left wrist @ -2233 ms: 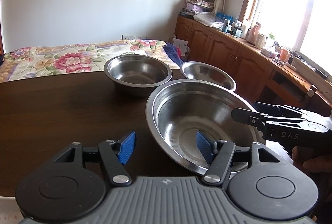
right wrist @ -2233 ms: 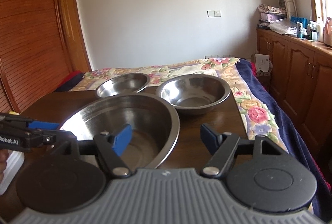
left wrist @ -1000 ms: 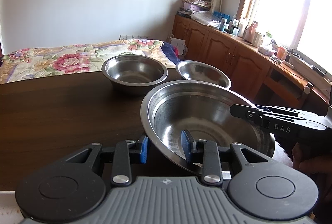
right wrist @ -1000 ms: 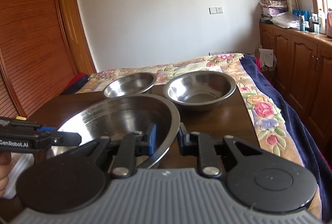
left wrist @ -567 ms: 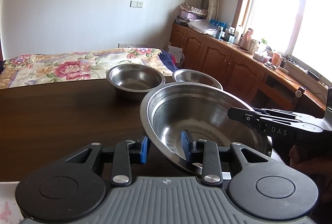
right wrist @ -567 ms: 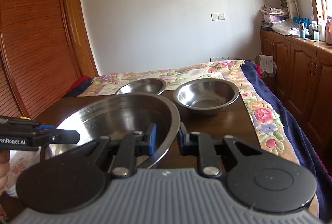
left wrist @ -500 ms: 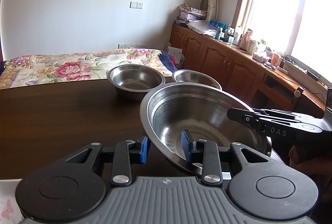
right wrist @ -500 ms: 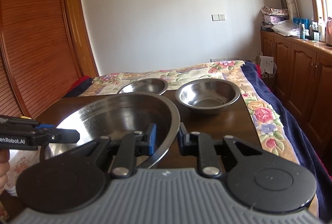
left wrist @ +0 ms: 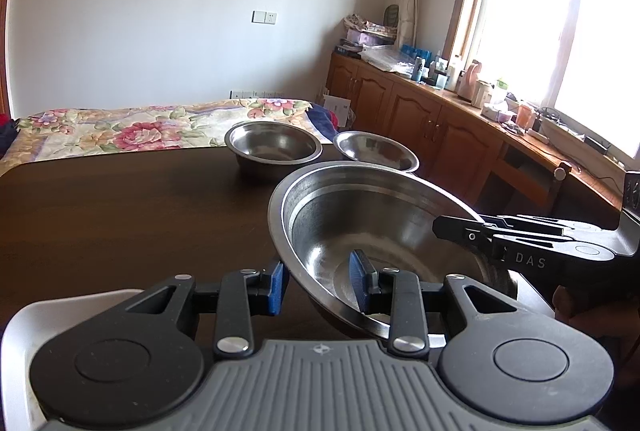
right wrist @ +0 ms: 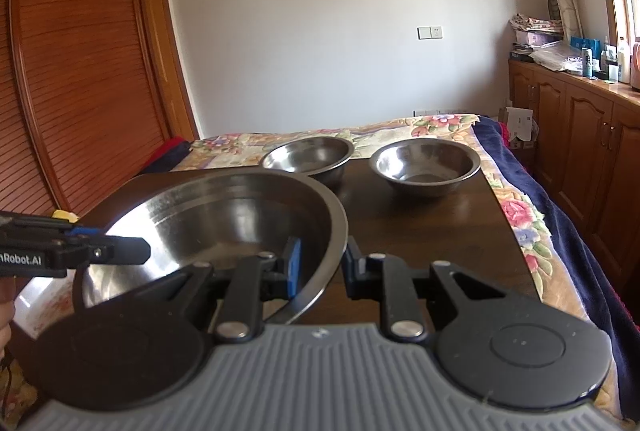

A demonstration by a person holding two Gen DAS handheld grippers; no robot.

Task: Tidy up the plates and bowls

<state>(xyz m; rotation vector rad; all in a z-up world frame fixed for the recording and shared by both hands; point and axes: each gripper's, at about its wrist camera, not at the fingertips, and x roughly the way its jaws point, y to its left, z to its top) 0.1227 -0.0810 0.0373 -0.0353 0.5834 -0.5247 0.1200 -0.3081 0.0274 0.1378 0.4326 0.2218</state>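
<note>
A large steel bowl [left wrist: 384, 231] [right wrist: 224, 223] hangs tilted over the near part of the dark wooden table [left wrist: 120, 211]. It is held from both sides. My left gripper [left wrist: 319, 285] is shut on its near-left rim, one blue pad inside and one outside. My right gripper [right wrist: 323, 267] is shut on the opposite rim in the same way. Each gripper shows side-on in the other's view. A medium steel bowl [left wrist: 274, 147] [right wrist: 308, 153] and a smaller steel bowl [left wrist: 376, 151] [right wrist: 424, 161] stand side by side at the table's far edge.
A white tray-like edge [left wrist: 24, 331] lies below the held bowl at the near left, with a floral pattern [right wrist: 36, 295] showing in the right wrist view. A bed with a flowered cover [left wrist: 120, 127] lies beyond the table. Wooden cabinets [left wrist: 420, 115] line the window wall.
Both grippers went from open to shut on the large bowl's rim. The bowl has since risen and come back toward me, and the white tray edge has come into view.
</note>
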